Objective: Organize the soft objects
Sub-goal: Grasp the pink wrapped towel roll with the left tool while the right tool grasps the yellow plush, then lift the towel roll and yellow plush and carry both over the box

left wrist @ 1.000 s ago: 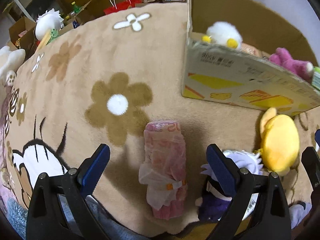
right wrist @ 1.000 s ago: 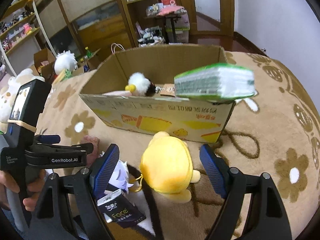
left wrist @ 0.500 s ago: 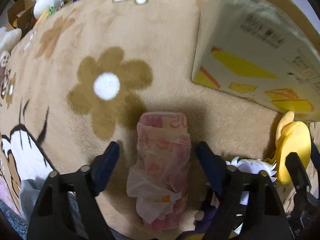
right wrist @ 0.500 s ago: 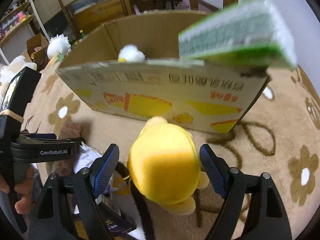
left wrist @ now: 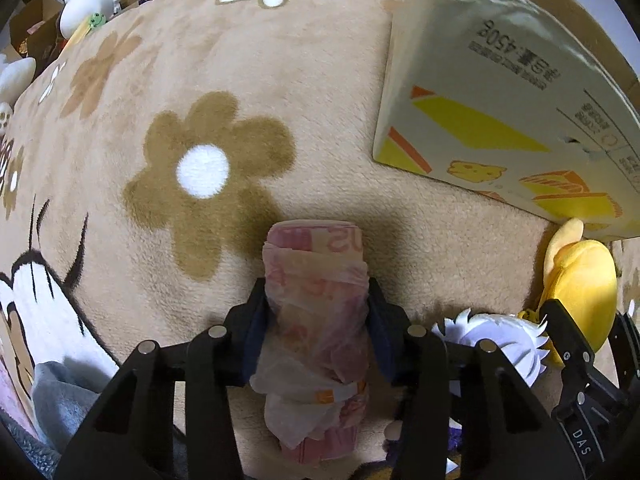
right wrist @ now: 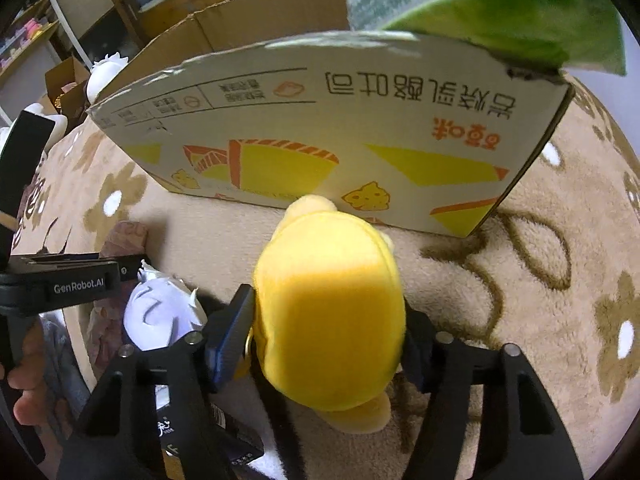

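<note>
A pink roll wrapped in thin plastic (left wrist: 316, 272) lies on the beige flowered blanket (left wrist: 200, 80). My left gripper (left wrist: 316, 320) points straight down over it, jaws closing, with both pads pressing the roll's sides. In the right wrist view a yellow plush toy (right wrist: 328, 300) lies in front of the cardboard box (right wrist: 340, 120). My right gripper (right wrist: 324, 344) straddles it, jaws closing, pads against its flanks. The box (left wrist: 500, 112) stands to the right of the roll. The yellow plush (left wrist: 580, 280) also shows at the right edge of the left wrist view.
A white-haired doll (right wrist: 164, 316) with a dark card under it lies between the two grippers. A green-wrapped pack (right wrist: 500, 4) rests on the box's right corner. A white plush (left wrist: 90, 4) and small boxes sit beyond the blanket's far left edge. A hand (right wrist: 24, 392) holds the left gripper.
Both grippers came down onto their objects. The left jaws narrowed from wide open to touching the pink roll; the right jaws narrowed onto the yellow plush.
</note>
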Demonstrator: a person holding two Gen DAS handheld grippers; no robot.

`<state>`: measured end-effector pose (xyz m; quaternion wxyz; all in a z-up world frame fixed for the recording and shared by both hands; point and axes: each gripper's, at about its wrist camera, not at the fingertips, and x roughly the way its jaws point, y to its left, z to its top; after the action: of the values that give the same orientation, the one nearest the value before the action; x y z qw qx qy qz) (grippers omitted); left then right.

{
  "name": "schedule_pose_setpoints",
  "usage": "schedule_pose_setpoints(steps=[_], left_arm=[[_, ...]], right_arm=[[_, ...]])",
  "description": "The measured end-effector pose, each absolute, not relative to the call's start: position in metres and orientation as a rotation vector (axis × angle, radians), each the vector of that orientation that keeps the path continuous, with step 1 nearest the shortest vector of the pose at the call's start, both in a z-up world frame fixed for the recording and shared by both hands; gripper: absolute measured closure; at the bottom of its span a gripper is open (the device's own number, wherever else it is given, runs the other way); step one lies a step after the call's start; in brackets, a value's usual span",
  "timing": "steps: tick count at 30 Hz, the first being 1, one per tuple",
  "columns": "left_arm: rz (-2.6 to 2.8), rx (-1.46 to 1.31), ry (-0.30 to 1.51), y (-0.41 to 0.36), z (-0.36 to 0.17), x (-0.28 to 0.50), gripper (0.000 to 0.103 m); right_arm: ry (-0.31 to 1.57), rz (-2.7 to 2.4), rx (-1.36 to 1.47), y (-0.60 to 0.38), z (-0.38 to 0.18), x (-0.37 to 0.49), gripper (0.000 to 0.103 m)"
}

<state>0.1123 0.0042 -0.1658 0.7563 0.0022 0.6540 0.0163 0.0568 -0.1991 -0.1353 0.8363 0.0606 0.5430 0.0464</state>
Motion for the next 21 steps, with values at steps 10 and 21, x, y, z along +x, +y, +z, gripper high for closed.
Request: schedule_pose_setpoints(steps=[10,21], left_arm=[[0.019,-0.009,1.392,0.015,-0.152,0.101,0.060],[0.008,-0.011,1.266,0.026,-0.114,0.083,0.060]], right_arm=[[1.105,0.096,0.113,-0.203,-0.118,0.049,0.055],[1.031,0.109,0.118,-0.201,-0.090,0.032,0.057]])
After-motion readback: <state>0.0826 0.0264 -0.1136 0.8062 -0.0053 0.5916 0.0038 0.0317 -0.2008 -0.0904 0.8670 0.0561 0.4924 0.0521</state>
